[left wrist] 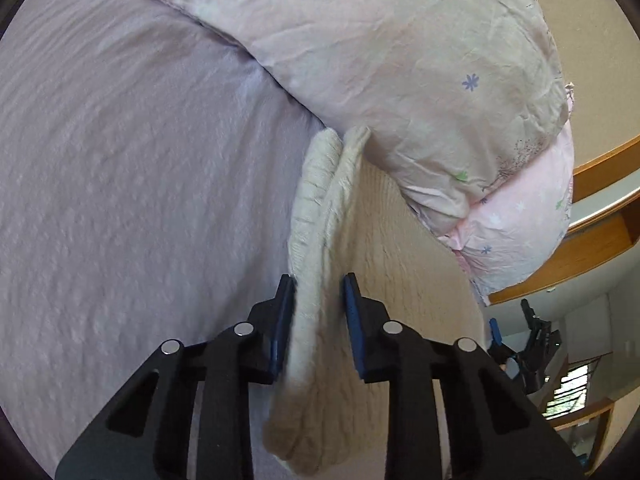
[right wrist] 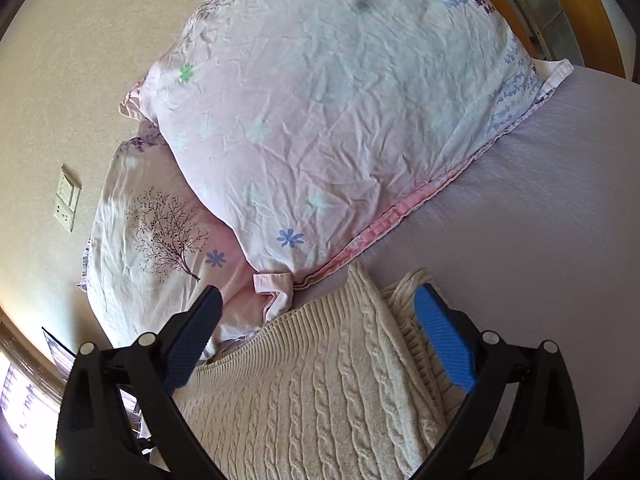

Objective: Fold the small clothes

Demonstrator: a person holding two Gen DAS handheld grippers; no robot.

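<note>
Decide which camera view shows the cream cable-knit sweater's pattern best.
The right wrist view: the cream cable-knit sweater fills the foreground between the open right gripper, cables clear. The left wrist view shows mainly its folded edge inside the left gripper.

No lettering to read anywhere here. The pillowcase (right wrist: pixel 340 120) carries only printed flowers and a tree motif, no words, and the wall switch plate (right wrist: pixel 66 198) is blank at this size. No labels, brands or numbers show.
</note>
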